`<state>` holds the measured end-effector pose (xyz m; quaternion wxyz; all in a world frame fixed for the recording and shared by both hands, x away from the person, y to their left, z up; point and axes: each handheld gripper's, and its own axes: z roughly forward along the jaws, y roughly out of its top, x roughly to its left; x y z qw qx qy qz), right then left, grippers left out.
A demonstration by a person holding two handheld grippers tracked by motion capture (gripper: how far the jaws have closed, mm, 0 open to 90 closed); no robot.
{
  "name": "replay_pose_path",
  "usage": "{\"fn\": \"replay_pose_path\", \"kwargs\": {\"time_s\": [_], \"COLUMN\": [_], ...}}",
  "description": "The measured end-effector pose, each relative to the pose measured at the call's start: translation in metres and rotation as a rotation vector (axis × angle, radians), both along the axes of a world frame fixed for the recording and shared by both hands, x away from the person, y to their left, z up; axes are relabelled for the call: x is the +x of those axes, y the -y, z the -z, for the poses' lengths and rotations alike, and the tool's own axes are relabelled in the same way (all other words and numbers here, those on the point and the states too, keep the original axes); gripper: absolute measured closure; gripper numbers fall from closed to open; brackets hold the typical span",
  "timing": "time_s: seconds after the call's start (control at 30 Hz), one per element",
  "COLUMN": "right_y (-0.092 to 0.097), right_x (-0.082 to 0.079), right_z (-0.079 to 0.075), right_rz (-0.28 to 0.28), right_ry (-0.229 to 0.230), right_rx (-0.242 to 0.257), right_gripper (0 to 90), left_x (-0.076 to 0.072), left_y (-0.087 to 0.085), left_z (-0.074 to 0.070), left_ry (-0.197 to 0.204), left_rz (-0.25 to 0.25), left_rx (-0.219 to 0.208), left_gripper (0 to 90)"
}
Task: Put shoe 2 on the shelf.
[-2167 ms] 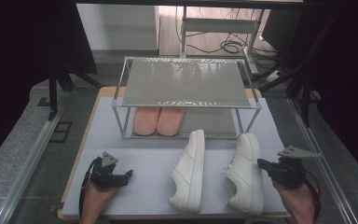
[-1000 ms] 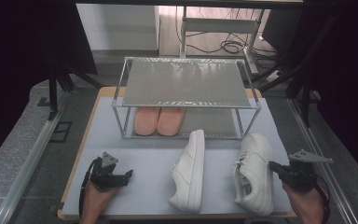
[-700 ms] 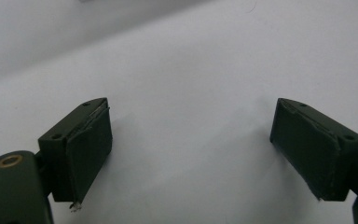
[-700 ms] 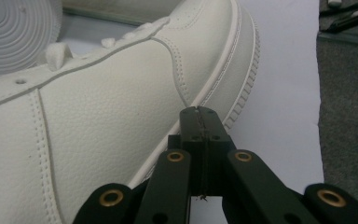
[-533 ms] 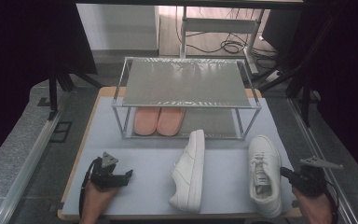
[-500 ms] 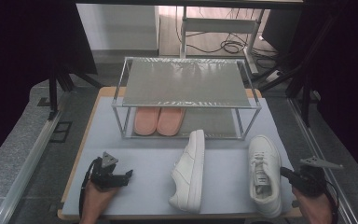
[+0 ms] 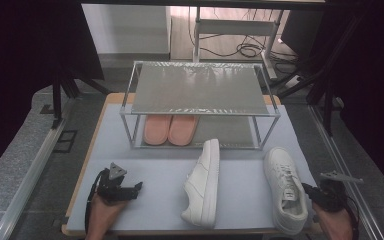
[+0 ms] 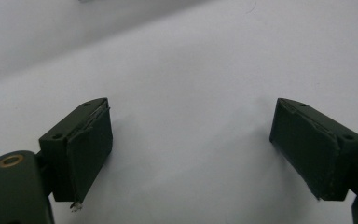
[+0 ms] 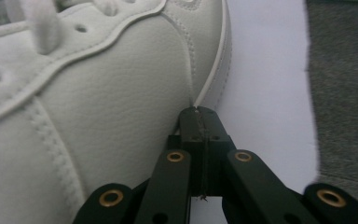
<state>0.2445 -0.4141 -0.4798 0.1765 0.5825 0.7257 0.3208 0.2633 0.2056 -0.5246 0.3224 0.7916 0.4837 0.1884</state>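
Your right gripper point(image 9: 200, 112), fingers clenched empty, touches the upright sneaker's point(image 7: 285, 192) side; its length runs away from you.

Right sneaker point(image 9: 88, 93) cut off by frame edges, heel hidden, laces blurred up close
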Motion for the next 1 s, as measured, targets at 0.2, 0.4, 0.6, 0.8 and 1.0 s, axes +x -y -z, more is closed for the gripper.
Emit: {"fn": "replay_pose_path", "kwargs": {"time_s": [0.2, 0.4, 0.6, 0.8, 1.0], "right_y": [0.000, 0.001, -0.001, -0.004, -0.009], "right_x": [0.002, 0.001, -0.004, -0.008, -0.010], "right_z": [0.002, -0.005, -0.022, -0.039, -0.055], "right_rz": [-0.010, -0.020, -0.034, -0.047, -0.056], "right_ry": [0.003, 0.025, 0.058, 0.094, 0.120], "right_rx": [0.028, 0.021, 0.009, 0.011, 0.021], "right_gripper": [90.0, 90.0, 90.0, 90.0, 90.0], "left_x": [0.000, 0.000, 0.000, -0.001, -0.001], "left_y": [0.000, 0.000, 0.001, 0.001, 0.001], "left_z": [0.000, 0.000, 0.000, 0.000, 0.000], "left_ry": [0.002, 0.003, 0.005, 0.007, 0.009], "left_rz": [0.000, 0.001, 0.002, 0.000, 0.001], "left_rx": [0.001, 0.001, 0.004, 0.008, 0.011], "left_gripper": [13.6, 13.8, 13.8, 13.2, 13.2]}}
